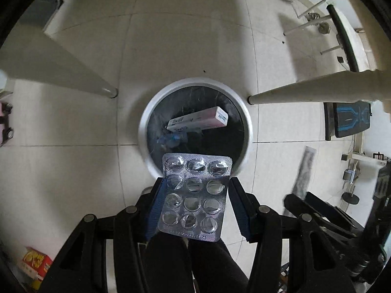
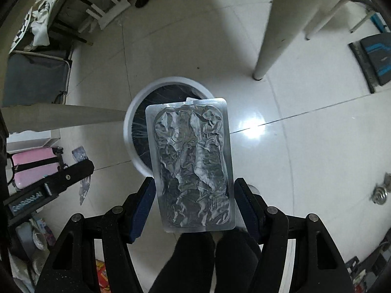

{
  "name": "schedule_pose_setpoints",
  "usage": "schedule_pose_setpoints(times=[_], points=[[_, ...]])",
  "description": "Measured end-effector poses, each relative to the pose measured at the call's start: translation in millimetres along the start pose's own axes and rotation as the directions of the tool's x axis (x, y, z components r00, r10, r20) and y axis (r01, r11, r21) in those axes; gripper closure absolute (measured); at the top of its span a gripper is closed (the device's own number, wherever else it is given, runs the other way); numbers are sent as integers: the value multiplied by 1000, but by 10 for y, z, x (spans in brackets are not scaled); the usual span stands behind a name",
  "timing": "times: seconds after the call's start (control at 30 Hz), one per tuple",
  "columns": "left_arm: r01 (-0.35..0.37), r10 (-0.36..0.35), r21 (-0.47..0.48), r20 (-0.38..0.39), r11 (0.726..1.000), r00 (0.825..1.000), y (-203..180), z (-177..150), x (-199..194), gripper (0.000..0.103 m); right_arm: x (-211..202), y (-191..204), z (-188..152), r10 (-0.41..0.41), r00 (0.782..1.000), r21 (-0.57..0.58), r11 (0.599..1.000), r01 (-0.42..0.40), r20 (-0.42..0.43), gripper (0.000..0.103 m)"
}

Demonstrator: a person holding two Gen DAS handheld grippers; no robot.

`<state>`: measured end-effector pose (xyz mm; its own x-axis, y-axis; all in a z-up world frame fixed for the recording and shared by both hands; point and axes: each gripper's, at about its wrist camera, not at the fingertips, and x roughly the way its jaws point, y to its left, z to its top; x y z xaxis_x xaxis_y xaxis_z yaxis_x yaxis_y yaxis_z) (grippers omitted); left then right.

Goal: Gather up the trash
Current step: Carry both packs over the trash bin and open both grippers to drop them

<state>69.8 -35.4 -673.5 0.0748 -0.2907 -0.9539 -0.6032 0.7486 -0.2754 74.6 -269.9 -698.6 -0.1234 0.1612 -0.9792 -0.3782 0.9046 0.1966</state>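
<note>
Foil blister pack (image 1: 194,196) sits clamped by its edges in your left gripper (image 1: 195,195), crumpled foil tray (image 2: 193,168) likewise in your right gripper (image 2: 195,195). You hold both pointing down above the white bin (image 1: 144,131), apparently so each drops in beside the toothpaste box (image 1: 198,120).

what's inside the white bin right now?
In the white bin, a black liner holds a long white carton lying on crumpled blue trash. The blister pack in the left claw covers the near rim; what lies deeper can't be seen.
</note>
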Motion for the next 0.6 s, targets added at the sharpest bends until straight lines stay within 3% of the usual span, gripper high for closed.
schedule_pose_setpoints(times=[0.17,0.2,0.23,0.3,0.33,0.37,0.47,0.6], points=[[40,-41,-34,-27,999,999,189,158,231,53,564,-109,177,39,999,-7,999,-39,-7,35],[45,-46,-41,-24,998,999,227,167,232,43,631,-88,232,47,999,-7,999,-47,-10,35],[46,-47,-47,-20,998,999,266,162,225,25,702,-97,260,66,998,-4,998,-66,-11,34],[54,-55,-69,-5,996,998,339,149,180,13,805,-109,286,94,995,-6,996,-94,-29,23],[52,-53,-75,-4,996,999,365,145,179,13,845,-108,297,102,994,-6,995,-103,-32,7],[41,-41,-84,-3,996,999,393,125,144,12,867,-117,303,110,993,-5,994,-111,-30,4],[5,-3,-90,17,996,1000,423,85,19,12,861,-43,323,91,996,-14,996,-91,-25,4],[-125,130,-71,71,990,989,384,-9,-182,12,741,23,313,15,1000,-39,999,-15,-6,4]])
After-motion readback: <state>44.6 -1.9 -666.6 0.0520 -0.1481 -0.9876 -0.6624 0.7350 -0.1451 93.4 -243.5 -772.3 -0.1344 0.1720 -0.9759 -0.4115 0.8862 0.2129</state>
